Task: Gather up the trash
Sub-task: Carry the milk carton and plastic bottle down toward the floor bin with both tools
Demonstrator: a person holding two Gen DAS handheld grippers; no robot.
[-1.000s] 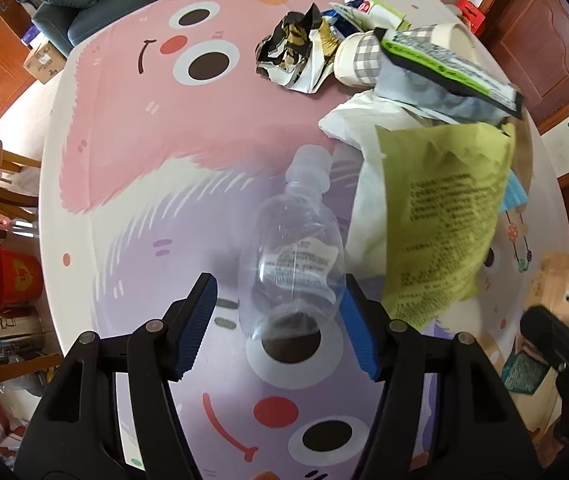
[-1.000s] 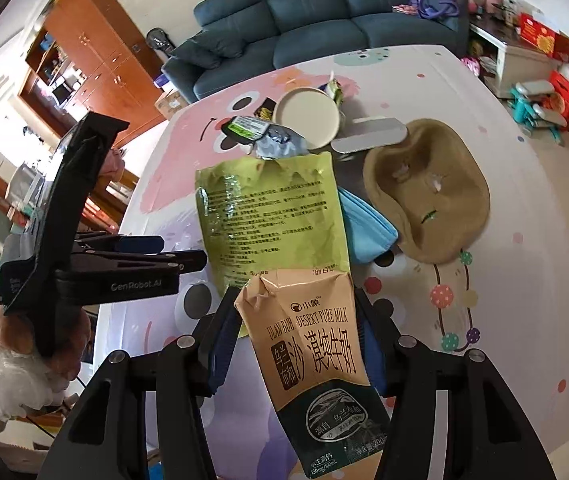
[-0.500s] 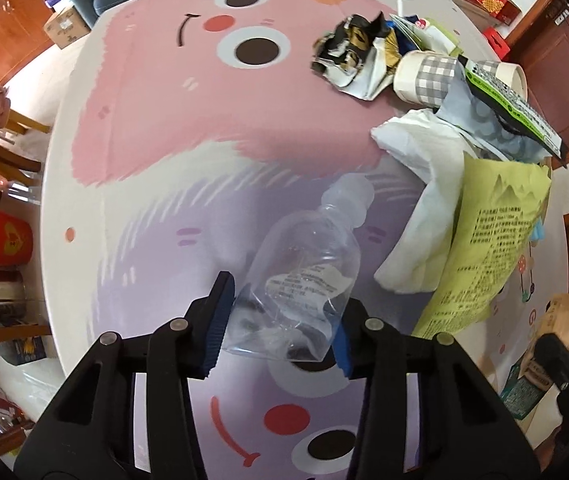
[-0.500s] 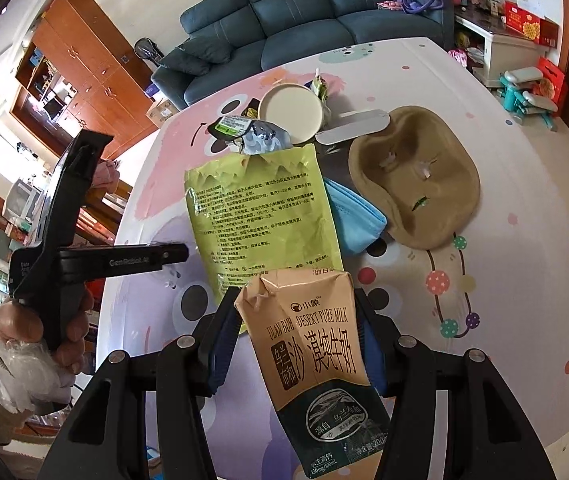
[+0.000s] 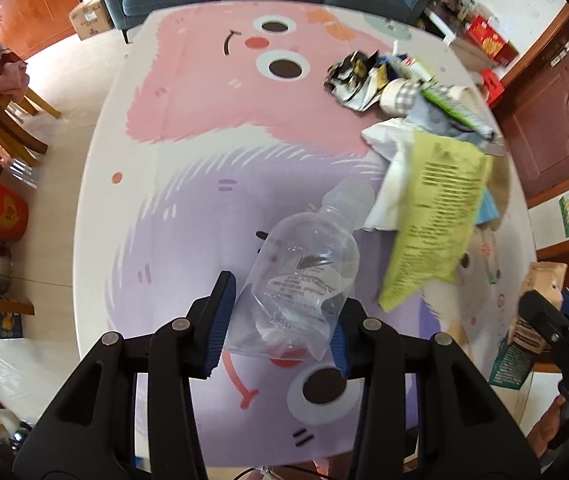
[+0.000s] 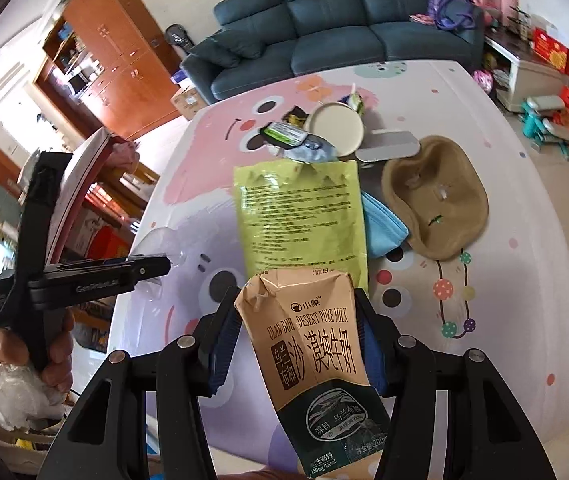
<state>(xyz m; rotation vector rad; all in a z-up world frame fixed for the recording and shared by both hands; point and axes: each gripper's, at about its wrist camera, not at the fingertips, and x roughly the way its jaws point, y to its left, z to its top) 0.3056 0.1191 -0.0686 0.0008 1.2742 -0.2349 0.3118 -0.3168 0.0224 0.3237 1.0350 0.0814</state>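
I've got two hand-held grippers, left (image 5: 278, 322) clamping one clear plastic bottle (image 5: 304, 276), right (image 6: 296, 344) clamping one milk carton (image 6: 316, 364), carton base cut off.

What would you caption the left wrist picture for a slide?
Left hand-held gripper shut on a clear plastic bottle, above a cartoon-print table strewn with trash.

The plastic bottle (image 5: 304, 276) sits between the left gripper (image 5: 280, 320) fingers; ahead to its right lies a printed pouch (image 5: 436, 216), wrappers (image 5: 354, 76) beyond.
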